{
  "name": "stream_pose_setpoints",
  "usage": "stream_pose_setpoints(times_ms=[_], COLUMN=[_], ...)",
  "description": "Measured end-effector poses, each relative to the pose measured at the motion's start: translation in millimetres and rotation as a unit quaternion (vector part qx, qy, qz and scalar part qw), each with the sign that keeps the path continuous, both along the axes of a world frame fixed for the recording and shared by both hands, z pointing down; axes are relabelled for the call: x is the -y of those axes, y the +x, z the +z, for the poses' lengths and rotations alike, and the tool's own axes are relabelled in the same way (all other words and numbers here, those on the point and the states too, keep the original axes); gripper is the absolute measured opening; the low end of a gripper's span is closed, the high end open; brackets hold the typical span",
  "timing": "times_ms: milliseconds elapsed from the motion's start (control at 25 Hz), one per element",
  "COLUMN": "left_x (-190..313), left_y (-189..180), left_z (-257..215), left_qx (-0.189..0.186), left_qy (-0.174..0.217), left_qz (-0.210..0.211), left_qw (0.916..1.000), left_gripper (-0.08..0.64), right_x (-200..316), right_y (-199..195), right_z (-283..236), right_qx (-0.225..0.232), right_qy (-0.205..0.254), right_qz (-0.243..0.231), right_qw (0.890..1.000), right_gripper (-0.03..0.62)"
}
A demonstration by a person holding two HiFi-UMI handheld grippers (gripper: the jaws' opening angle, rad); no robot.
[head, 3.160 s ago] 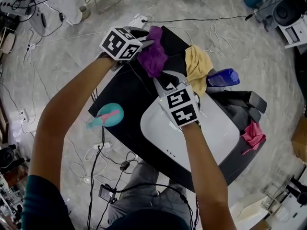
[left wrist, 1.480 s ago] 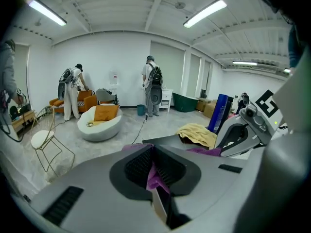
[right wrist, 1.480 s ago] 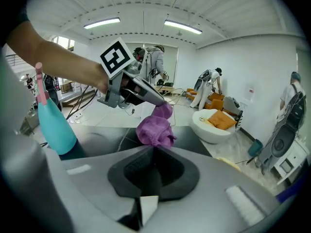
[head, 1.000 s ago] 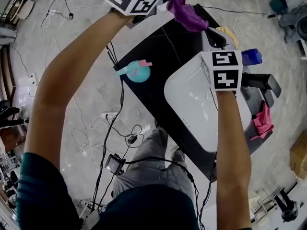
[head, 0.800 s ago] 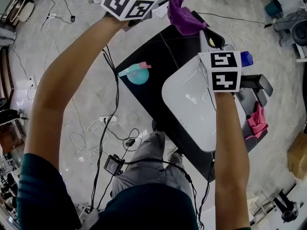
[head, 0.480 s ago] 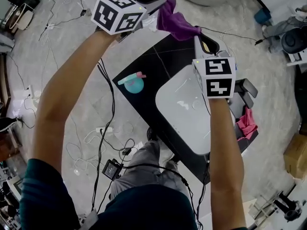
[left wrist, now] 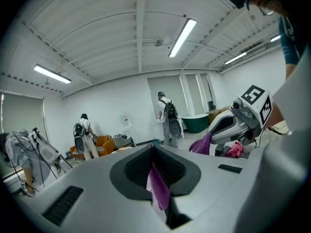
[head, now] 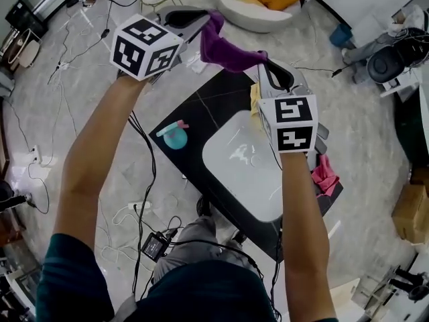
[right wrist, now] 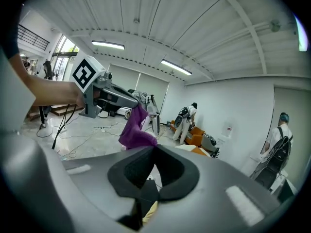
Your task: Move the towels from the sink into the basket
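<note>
Purple towel (head: 224, 49) clamped in my left gripper (head: 204, 22), yellow towel (head: 255, 99) pinched in the right gripper (head: 265, 69); white basket (head: 231, 15) lies at twelve o'clock, beyond both.

Sink (head: 244, 170) on table (head: 184, 113), towel (head: 226, 48) above
</note>
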State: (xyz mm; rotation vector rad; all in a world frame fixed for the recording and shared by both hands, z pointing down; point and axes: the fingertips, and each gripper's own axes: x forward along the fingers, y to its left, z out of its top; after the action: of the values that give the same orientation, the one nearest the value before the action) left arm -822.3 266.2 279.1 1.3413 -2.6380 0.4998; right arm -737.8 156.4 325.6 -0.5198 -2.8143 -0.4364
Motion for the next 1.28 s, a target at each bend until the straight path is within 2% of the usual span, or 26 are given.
stream_pose_setpoints(times_ms=[200,400,680,880,1280], left_x=[-2,3,20,33,94], left_y=[26,55,90,111,153], left_z=[-40,-76,-102,-114,-136], left_qx=[0.036,0.057,0.077,0.092,0.101], left_qy=[-0.014,0.001,0.029,0.041,0.079], left_qz=[-0.014,-0.019,-0.023,0.001,0.077], left_qw=[0.9991,0.9982,0.9963,0.9949,0.9888], left_gripper=[0.018,0.018,0.018,0.018,0.018], right_x=[7,15,37,49,108], right_y=[24,46,77,103,163], right_z=[-38,-73,-100,-116,-142], right_qx=[0.017,0.033,0.052,0.067,0.089], right_qy=[-0.010,-0.026,-0.033,-0.031,-0.017], right_qz=[0.008,0.018,0.037,0.060,0.118], right_qw=[1.000,0.999,0.997,0.995,0.989], right_gripper=[0.021,0.021,0.021,0.021,0.021])
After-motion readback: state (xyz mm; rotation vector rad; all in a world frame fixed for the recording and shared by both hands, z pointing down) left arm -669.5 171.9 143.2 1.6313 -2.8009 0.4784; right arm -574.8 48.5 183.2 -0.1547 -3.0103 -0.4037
